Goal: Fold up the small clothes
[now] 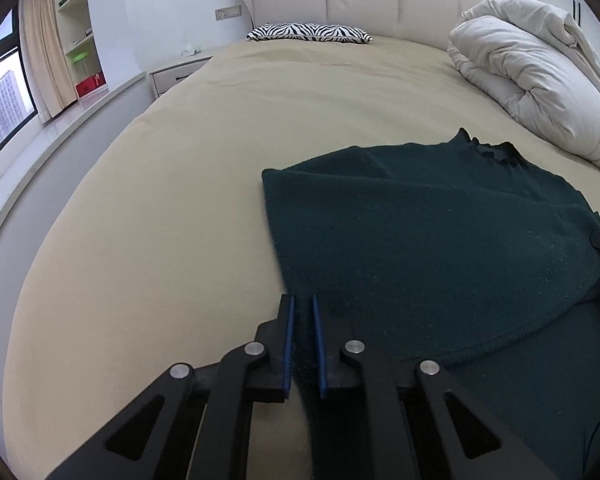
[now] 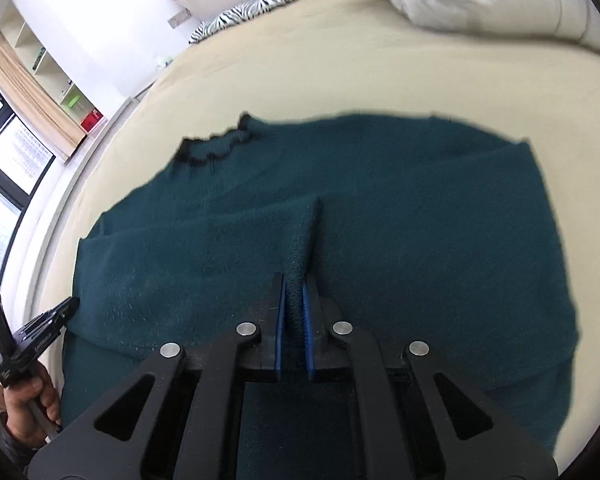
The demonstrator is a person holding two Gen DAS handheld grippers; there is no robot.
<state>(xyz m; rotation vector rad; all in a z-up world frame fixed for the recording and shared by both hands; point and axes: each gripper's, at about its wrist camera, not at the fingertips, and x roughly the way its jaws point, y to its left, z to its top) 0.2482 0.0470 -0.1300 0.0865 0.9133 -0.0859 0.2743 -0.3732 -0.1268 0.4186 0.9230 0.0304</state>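
Both grippers pinch the green sweater [image 2: 380, 208]: right gripper [image 2: 296, 300] its raised ridge, left gripper [image 1: 302, 320] its edge. It lies on the bed [image 1: 160, 200].

Left of the left gripper [image 1: 302, 312], bare bedsheet [image 1: 148, 216] lies open. Ahead of both, past the sweater [image 2: 340, 208], only 1 duvet [image 1: 532, 76] and 1 zebra pillow [image 1: 310, 33] stand in the way.
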